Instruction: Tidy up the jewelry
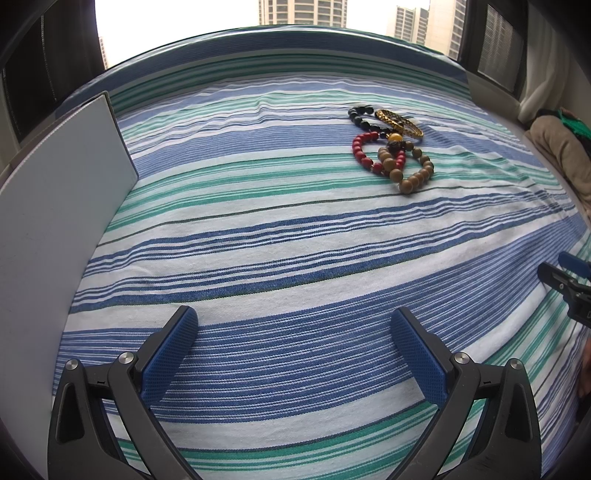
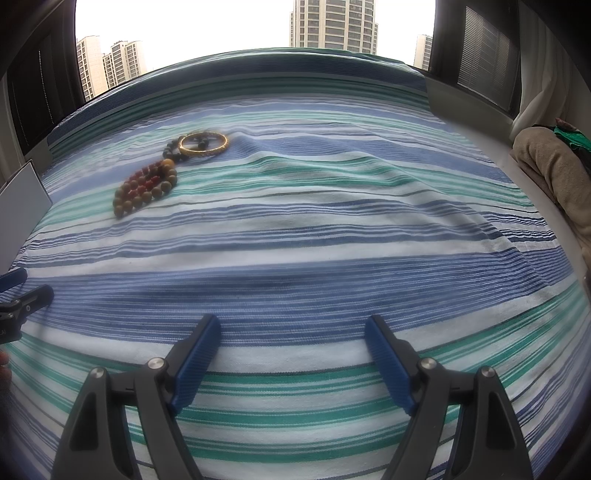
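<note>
Blurred bead bracelets (image 2: 147, 184), overlapping, board (image 1: 55, 206) cropped

Striped sheet (image 1: 295, 258) on bed; beige blanket (image 2: 550, 173) right; towers (image 2: 332, 22) outside.

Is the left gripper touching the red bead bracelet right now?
Apart. The left wrist view shows the left gripper open, with a wide stretch of striped sheet between its fingertips and the red bead bracelet.
</note>
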